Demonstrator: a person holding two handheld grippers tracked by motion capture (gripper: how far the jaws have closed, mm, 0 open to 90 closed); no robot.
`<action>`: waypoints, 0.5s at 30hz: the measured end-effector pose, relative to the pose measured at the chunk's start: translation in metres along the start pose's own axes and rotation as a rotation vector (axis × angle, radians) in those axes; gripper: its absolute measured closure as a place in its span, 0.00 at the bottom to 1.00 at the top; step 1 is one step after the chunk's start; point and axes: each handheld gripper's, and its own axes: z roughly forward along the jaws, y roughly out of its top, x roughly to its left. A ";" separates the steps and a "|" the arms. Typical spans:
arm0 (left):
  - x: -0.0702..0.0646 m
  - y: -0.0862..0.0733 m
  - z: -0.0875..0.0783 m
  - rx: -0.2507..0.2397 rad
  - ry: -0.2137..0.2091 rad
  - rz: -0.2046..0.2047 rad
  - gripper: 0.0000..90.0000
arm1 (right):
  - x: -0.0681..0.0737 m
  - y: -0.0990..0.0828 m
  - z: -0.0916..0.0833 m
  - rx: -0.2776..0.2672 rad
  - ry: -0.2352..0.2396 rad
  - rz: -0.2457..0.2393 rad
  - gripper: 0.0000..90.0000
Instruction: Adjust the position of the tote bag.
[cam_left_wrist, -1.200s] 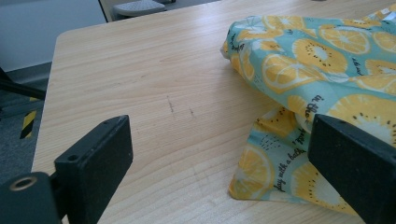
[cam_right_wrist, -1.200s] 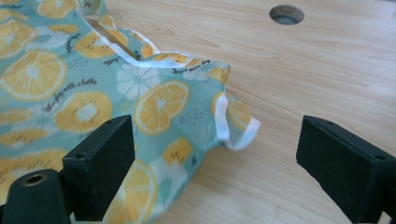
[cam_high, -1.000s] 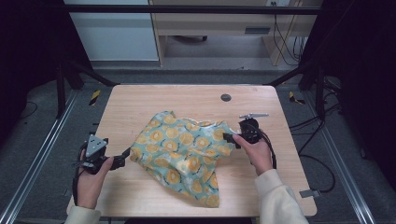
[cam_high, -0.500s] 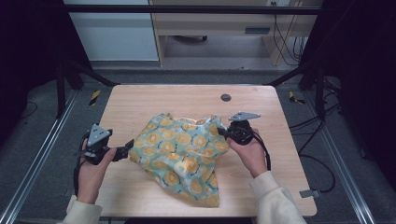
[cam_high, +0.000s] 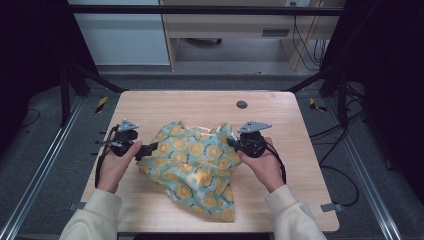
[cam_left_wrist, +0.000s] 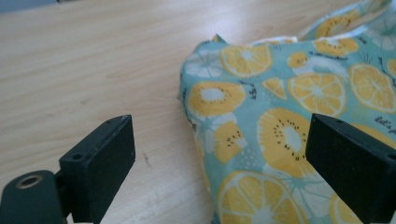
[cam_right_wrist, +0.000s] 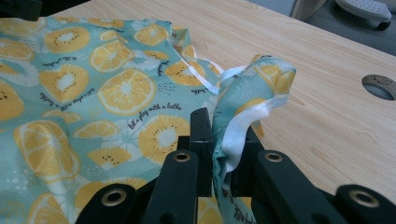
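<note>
pinching the hemmed edge at centre frame, the right gripper (cam_right_wrist: 219, 154) held the soft, light cloth (cam_high: 195, 165); the left gripper (cam_left_wrist: 224, 172) stood spread beside its limp corner.

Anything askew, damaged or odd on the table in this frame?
Nothing damaged or spilled. The fruit-print cloth lies crumpled and skewed across the wooden table, one corner trailing toward the near edge. The right tool pinches its white-trimmed edge; the left tool stands open at the cloth's other side.
</note>
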 end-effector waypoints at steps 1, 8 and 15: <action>-0.001 0.000 0.002 0.011 -0.009 -0.004 0.09 | 0.000 0.000 0.000 0.002 -0.002 0.000 0.92; -0.005 -0.003 0.015 0.050 -0.085 -0.006 0.10 | 0.000 -0.002 0.001 0.003 -0.009 -0.007 0.91; -0.007 -0.004 0.027 0.068 -0.133 0.020 0.12 | -0.001 -0.001 0.001 0.000 -0.008 -0.005 0.91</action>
